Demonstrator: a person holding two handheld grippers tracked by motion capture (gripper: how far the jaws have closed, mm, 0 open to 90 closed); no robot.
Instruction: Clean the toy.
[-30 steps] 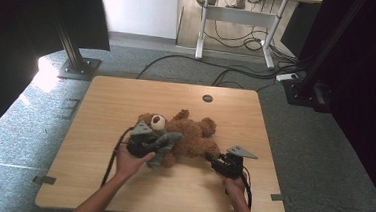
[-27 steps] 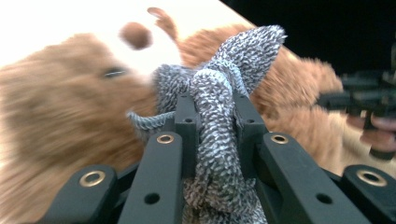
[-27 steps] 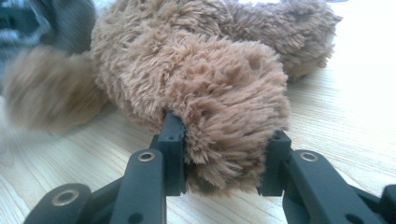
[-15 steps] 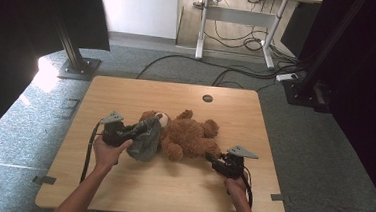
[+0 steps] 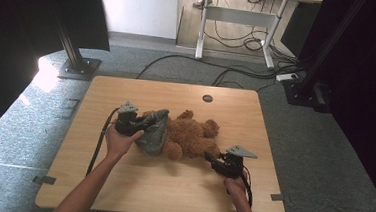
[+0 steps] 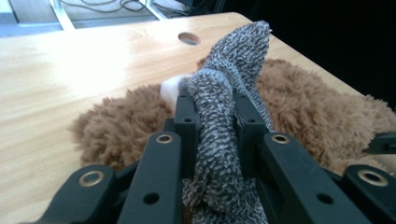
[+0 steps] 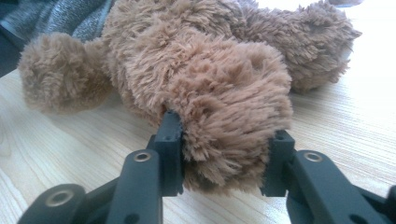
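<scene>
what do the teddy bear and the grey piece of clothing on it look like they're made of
Teddy bear: likely synthetic plush, since its brown pile is long, shaggy and matte. Grey garment: looks like knitted yarn, wool or acrylic I cannot tell; black and white flecks and a looped, nubby texture show where it is pinched.

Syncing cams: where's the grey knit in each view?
High view: grey knit left of centre, over the bear's head end.
Left gripper view: centre, pinched between the jaws.
Right gripper view: top left corner.
Shared landmark: bear.
</scene>
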